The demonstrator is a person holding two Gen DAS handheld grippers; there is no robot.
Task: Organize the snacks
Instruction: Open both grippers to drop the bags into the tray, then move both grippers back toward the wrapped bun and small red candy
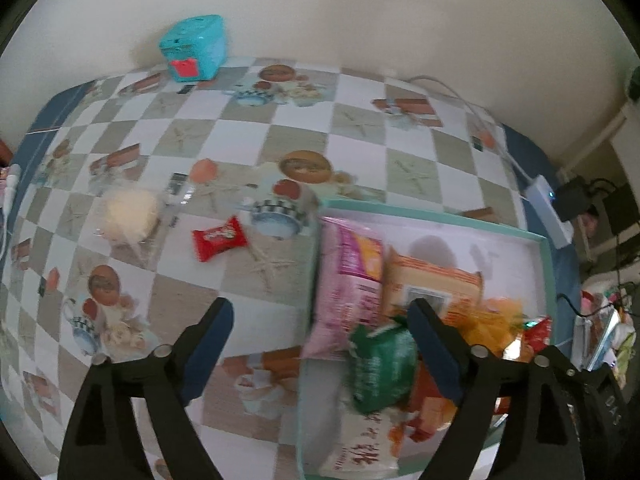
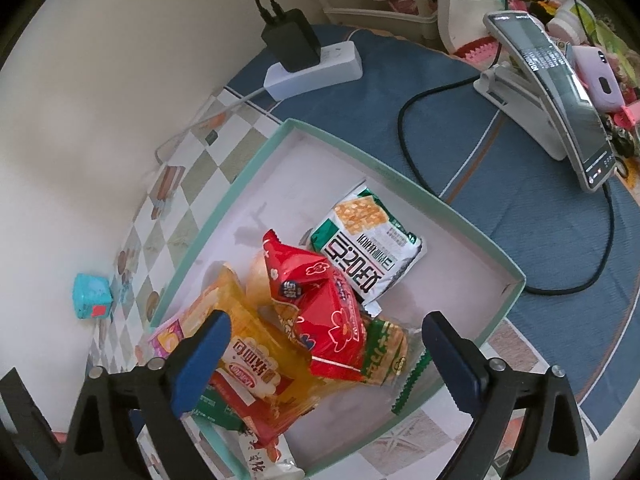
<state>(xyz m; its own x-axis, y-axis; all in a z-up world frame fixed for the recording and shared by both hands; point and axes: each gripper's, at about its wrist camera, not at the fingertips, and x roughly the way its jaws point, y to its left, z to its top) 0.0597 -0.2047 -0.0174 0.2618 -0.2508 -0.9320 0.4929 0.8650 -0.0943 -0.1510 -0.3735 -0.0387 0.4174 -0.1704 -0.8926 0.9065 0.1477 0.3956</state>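
While both claws stand spread wide and grip nothing: left gripper (image 1: 320, 328) with blue pads over the near wall of the shallow mint-green cardboard box (image 1: 546, 276), right gripper (image 2: 326, 334) above the crinkly heap inside. Glossy red packet with flower outlines (image 2: 320, 300) on top, translucent yellow plastic bag (image 2: 248, 344) beside it, flat green-and-white cracker pack (image 2: 370, 246) farther in. Outside, on the smooth checkered tablecloth (image 1: 352, 92), a small red wrapped candy (image 1: 219, 238) and a pale round cake in clear wrap (image 1: 128, 214). Farthest, a turquoise rounded box (image 1: 195, 46) near the wall.
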